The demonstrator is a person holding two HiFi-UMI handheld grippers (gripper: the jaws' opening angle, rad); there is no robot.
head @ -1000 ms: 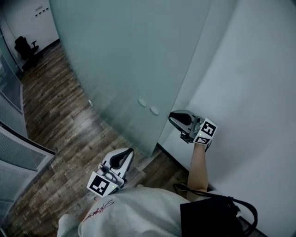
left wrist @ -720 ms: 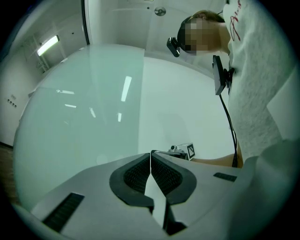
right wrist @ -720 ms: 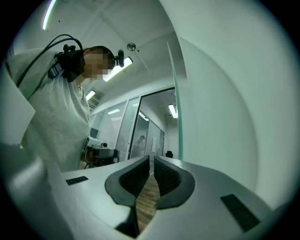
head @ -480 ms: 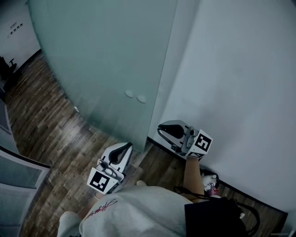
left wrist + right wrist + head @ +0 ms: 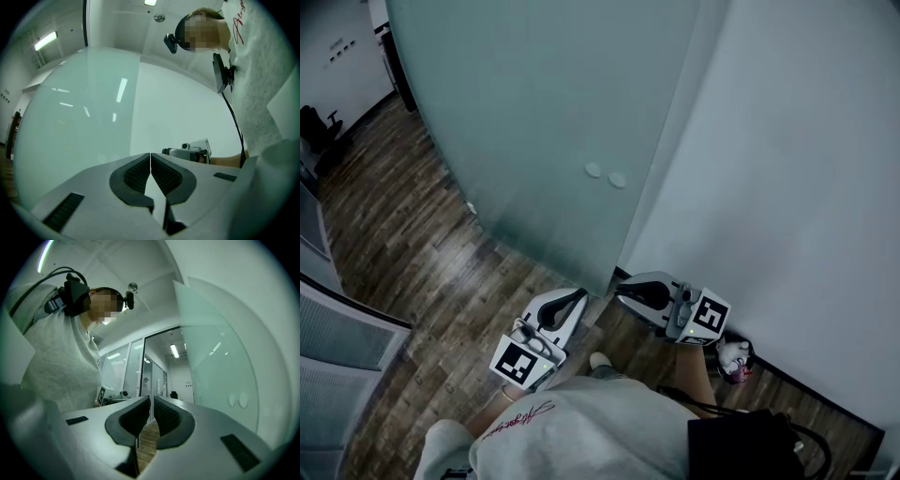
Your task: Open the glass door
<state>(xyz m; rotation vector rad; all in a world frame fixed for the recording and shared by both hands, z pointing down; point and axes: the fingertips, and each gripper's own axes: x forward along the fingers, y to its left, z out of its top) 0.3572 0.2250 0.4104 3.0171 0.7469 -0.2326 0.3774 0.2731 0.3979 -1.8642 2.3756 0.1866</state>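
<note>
The frosted glass door stands ahead, with two round fittings near its right edge; that edge lies next to the white wall. My left gripper is low before the door's bottom corner, its jaws shut and empty. My right gripper hangs just right of it, apart from the door, jaws together with nothing between them. In the left gripper view the door fills the left half and the right gripper shows beyond my left gripper. In the right gripper view my right gripper points along the door and its fittings.
Dark wood floor runs left of the door towards an office chair. A glass partition with blinds stands at the near left. A small object lies on the floor by the wall. A black bag hangs at my right side.
My right gripper has drawn back from the door's edge and now sits lower and nearer my body. The left gripper has shifted a little to the right.
</note>
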